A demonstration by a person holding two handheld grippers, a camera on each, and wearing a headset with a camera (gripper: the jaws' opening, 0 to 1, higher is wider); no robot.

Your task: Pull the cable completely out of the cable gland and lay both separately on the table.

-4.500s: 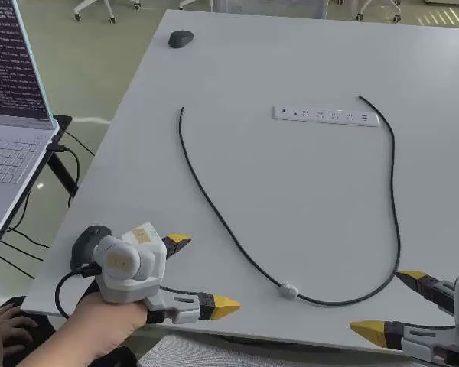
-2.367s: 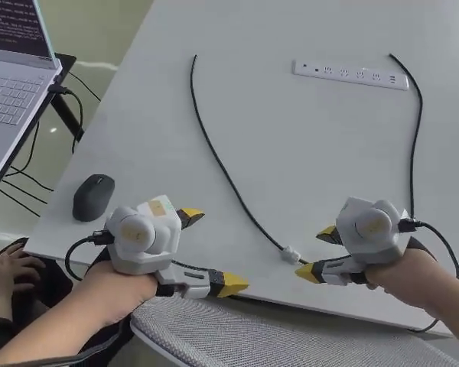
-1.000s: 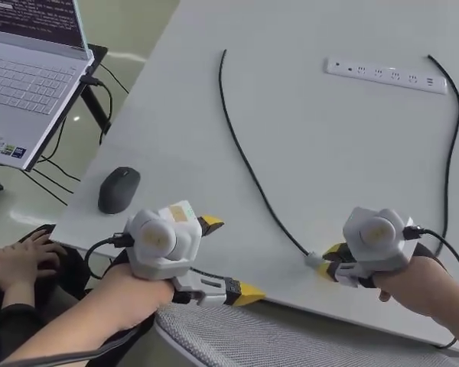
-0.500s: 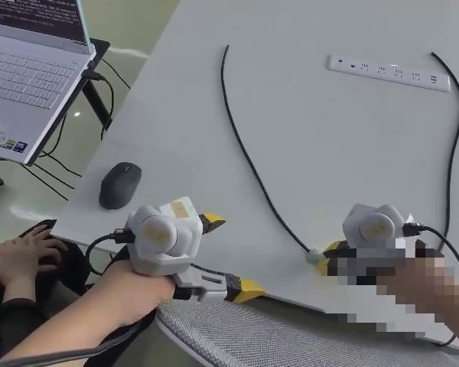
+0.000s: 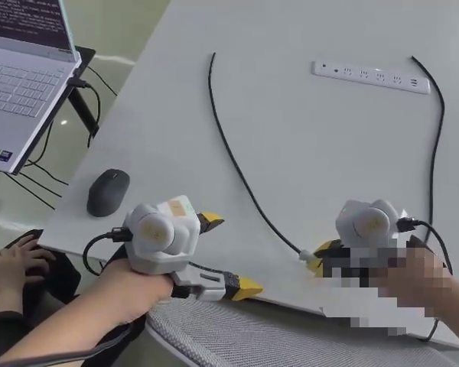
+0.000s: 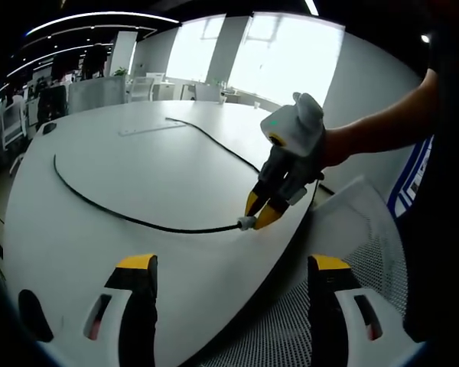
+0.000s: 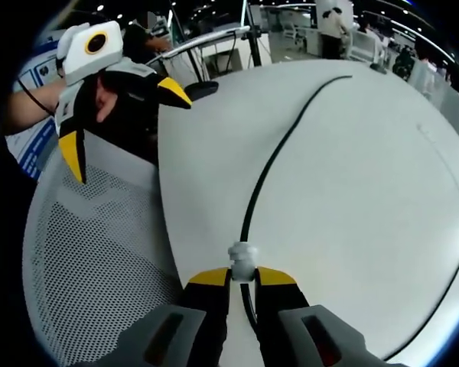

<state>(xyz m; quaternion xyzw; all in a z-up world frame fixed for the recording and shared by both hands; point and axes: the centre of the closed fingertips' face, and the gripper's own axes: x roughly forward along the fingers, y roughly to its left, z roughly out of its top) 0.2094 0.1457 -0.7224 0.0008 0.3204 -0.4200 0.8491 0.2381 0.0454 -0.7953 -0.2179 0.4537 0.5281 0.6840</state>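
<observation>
Nearest the person, the left gripper [image 5: 231,254] is hovering by the near edge of the table [image 5: 329,138], its jaws spread wide and holding nothing, probably waiting to take the cable gland [image 7: 243,260]. Just beyond it, the right gripper [image 7: 245,277] is pinching the black cable [image 5: 237,164] right behind the gland, which is sitting at its tips on the tabletop with the cable threaded through it; that grip looks meant to anchor the cable for the pull. Farther off, the cable's two runs are trailing away toward the power strip [image 5: 370,77].
</observation>
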